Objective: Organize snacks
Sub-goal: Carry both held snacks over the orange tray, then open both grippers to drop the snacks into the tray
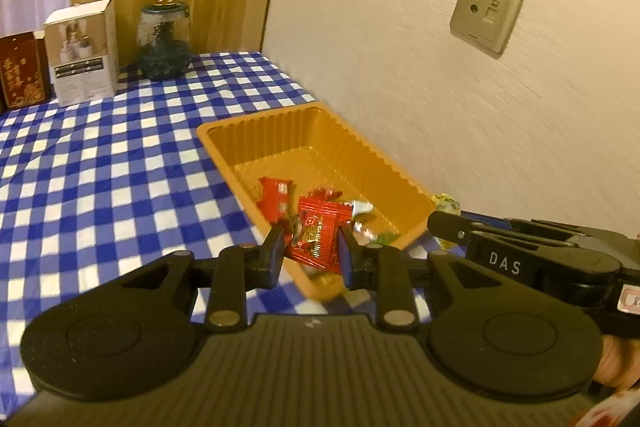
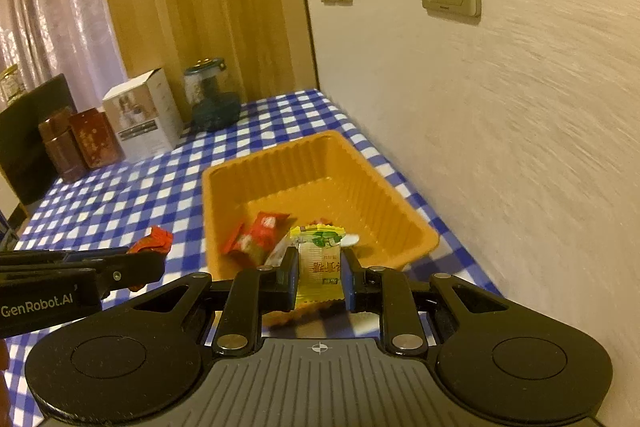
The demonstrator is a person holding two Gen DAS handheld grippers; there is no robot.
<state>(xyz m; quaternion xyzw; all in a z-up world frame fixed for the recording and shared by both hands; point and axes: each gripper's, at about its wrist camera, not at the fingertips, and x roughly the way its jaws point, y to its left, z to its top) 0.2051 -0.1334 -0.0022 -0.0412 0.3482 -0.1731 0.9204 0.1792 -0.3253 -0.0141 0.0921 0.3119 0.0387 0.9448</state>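
"GenRobot.AI" on left gripper [image 2: 140,263]

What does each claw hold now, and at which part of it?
The left claw grips a red packet by its two side edges. The right claw grips a yellow packet by its sides, near the middle.

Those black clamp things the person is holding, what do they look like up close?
Each, the left gripper and the right gripper, is matte black plastic: a ribbed grey-black body, two round discs at the sides, hinged link arms with silver rivets, and blue pads inside the fingers. White lettering marks their sides: "GenRobot.AI" and "DAS".
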